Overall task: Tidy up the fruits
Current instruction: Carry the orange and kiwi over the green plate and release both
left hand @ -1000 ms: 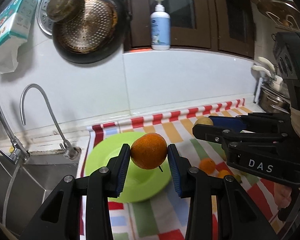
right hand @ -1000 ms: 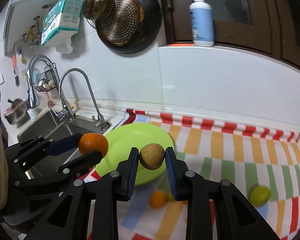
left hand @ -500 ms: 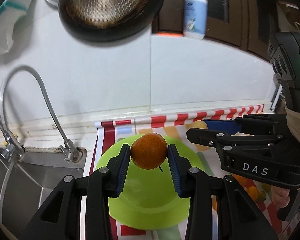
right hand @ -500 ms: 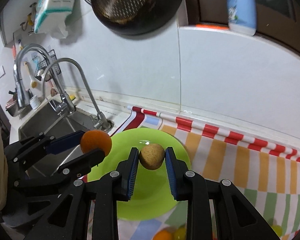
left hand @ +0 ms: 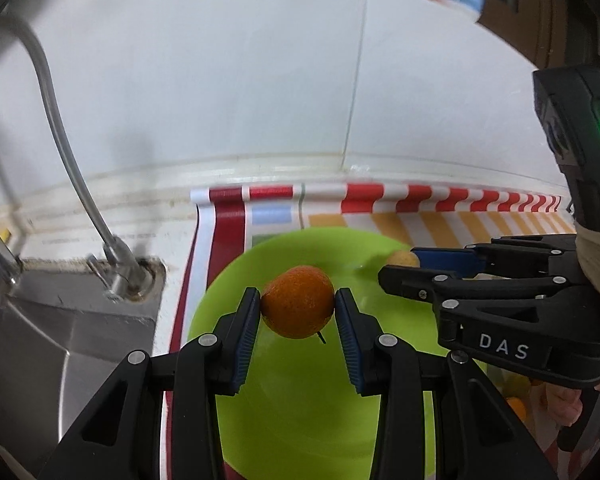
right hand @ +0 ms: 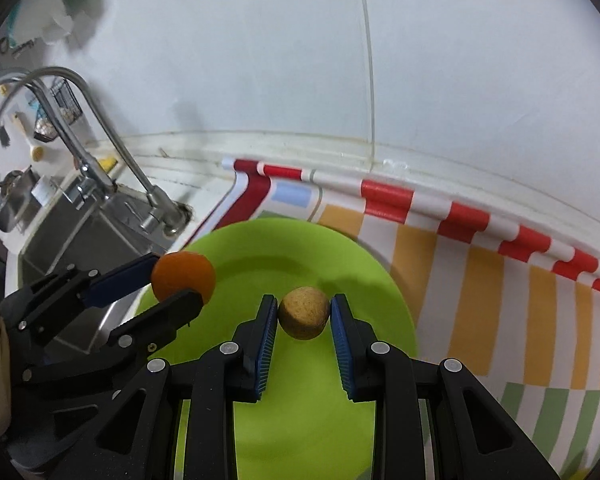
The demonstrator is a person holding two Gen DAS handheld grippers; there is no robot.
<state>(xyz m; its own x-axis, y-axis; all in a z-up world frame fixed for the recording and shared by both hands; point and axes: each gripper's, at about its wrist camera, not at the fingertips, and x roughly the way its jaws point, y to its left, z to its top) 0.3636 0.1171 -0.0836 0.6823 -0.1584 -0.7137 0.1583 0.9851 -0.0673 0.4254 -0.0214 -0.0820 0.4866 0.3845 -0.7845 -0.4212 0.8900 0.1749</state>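
Orange fruit [left hand: 298,307], tan-brown fruit [right hand: 304,313], lime-green plate [right hand: 340,256] — on a cloth [right hand: 480,264] striped red, white, yellow, green.

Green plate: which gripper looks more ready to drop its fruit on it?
Close call, probably the left gripper: its orange hangs over the middle of the green plate. The right gripper holds its brown fruit over the plate too.
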